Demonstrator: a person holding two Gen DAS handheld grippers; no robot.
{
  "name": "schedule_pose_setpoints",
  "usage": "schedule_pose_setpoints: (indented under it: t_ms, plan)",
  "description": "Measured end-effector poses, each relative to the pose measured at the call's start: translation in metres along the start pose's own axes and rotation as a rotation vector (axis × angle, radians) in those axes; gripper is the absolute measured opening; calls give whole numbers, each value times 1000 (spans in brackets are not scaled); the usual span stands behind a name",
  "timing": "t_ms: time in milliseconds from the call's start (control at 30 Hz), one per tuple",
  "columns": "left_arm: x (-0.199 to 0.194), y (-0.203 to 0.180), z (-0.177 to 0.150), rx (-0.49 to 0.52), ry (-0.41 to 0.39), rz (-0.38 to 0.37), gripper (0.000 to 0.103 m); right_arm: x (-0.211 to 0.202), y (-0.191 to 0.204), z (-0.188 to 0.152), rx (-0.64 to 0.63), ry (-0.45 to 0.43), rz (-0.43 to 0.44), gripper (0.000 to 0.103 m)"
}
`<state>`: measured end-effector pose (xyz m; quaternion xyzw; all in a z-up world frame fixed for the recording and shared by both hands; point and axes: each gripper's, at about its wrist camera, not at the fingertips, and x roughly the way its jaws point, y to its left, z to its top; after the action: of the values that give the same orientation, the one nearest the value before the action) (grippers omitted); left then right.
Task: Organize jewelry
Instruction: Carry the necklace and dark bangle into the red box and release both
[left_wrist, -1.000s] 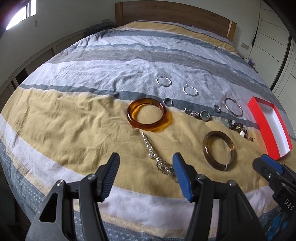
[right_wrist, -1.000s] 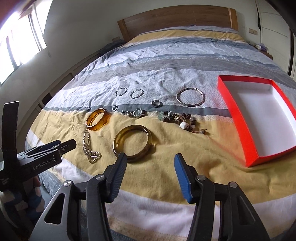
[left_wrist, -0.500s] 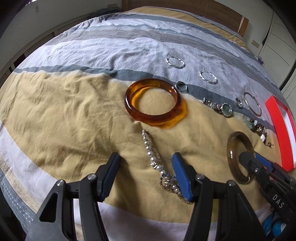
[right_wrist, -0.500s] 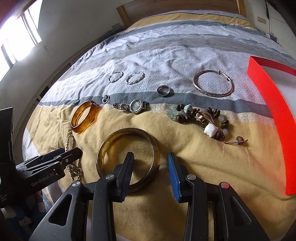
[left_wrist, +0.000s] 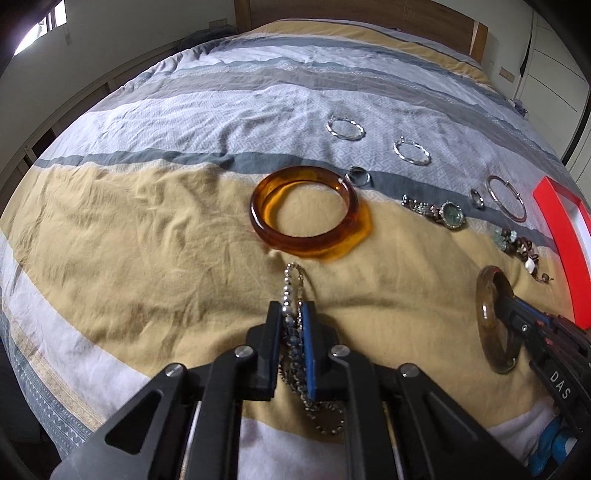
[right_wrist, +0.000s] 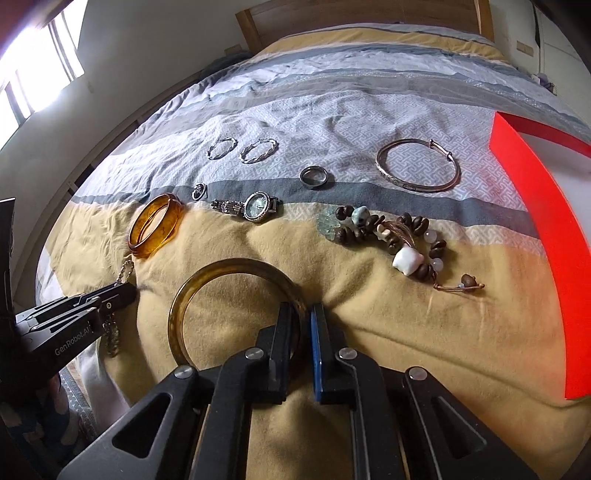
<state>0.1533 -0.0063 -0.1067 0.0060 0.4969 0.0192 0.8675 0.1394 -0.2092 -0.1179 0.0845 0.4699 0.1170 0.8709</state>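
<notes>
My left gripper (left_wrist: 292, 308) is shut on a silver bead chain (left_wrist: 291, 280) lying on the yellow band of the bed cover; it also shows in the right wrist view (right_wrist: 123, 273). My right gripper (right_wrist: 301, 312) is shut on the rim of an olive-brown bangle (right_wrist: 207, 291), also seen in the left wrist view (left_wrist: 485, 314). An amber bangle (left_wrist: 306, 212) lies just beyond the chain. A red box (right_wrist: 546, 221) with a white inside sits at the right.
Spread on the cover: two twisted silver hoops (right_wrist: 242, 149), a small ring (right_wrist: 199, 192), a wide ring (right_wrist: 313, 176), a watch (right_wrist: 256, 206), a thin silver bangle (right_wrist: 419, 168) and a brown bead bracelet (right_wrist: 399, 240). A wooden headboard (left_wrist: 354, 11) stands far back.
Both grippers came down to the bed cover and closed: the left on the bead chain, the right on the olive-brown bangle's rim.
</notes>
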Motion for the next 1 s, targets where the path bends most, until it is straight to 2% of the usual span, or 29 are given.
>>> schedule_pose_setpoints:
  t_ms: [267, 433, 700, 1000]
  plan:
    - [-46, 6, -9, -3, -53, -5, 9, -49, -8, -14, 32, -61, -36, 9]
    - [-72, -12, -6, 27, -97, -18, 9, -85, -21, -29, 61, -103, -46, 9]
    - [-90, -78, 0, 120, -107, -109, 9, -145, -72, -42, 118, -183, -104, 9]
    - [-83, -193, 33, 270, -111, -263, 9, -168, -169, -13, 183, -224, -221, 9]
